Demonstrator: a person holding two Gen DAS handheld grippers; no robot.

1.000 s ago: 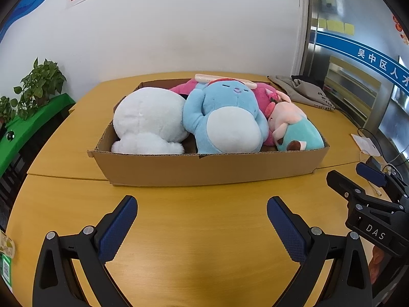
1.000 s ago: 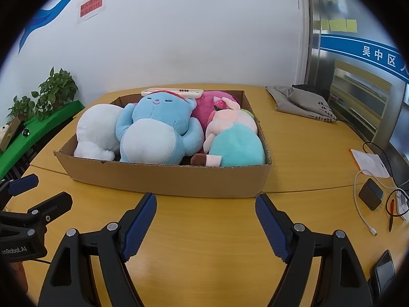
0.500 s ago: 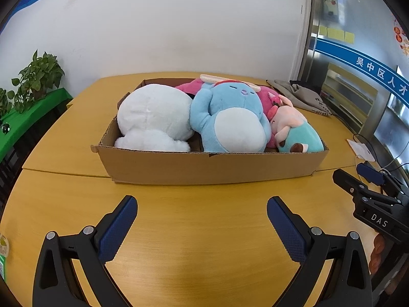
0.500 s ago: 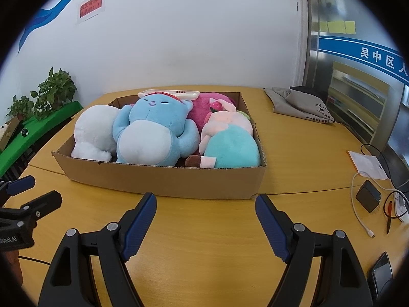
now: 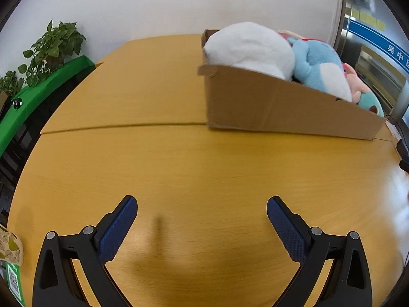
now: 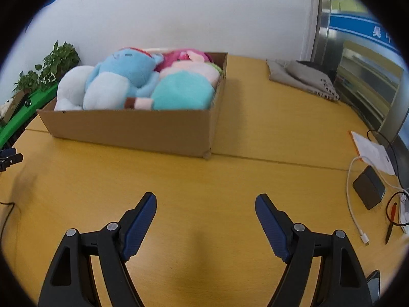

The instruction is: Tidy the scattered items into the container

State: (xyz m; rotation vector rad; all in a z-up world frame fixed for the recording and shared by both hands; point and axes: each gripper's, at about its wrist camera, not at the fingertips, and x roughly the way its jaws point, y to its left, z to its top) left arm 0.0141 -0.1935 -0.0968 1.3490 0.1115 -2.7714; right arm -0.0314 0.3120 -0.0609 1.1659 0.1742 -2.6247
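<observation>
A shallow cardboard box [image 6: 133, 128] [image 5: 281, 107] sits on the wooden table, filled with plush toys: a white one [image 5: 250, 47] [image 6: 70, 87], a blue one [image 6: 122, 79] [image 5: 319, 69], a teal and pink one [image 6: 184, 92] [image 5: 368, 99] and a magenta one [image 6: 179, 55]. My left gripper [image 5: 202, 209] hangs open low over bare tabletop, to the left of the box. Also open with nothing between its blue pads, my right gripper [image 6: 205, 204] hovers in front of the box's right corner.
Potted plants [image 5: 53, 48] and a green ledge [image 5: 38, 89] line the left side. A grey folded cloth [image 6: 301, 79] lies at the back right. A white cable [image 6: 355, 204], a dark device [image 6: 369, 190], a notebook [image 6: 370, 153] and a pen [image 6: 391, 222] lie along the right edge.
Both grippers dropped lower toward the table and swung apart: the box slid to the right in the left wrist view and to the left in the right wrist view. Jaws stayed open.
</observation>
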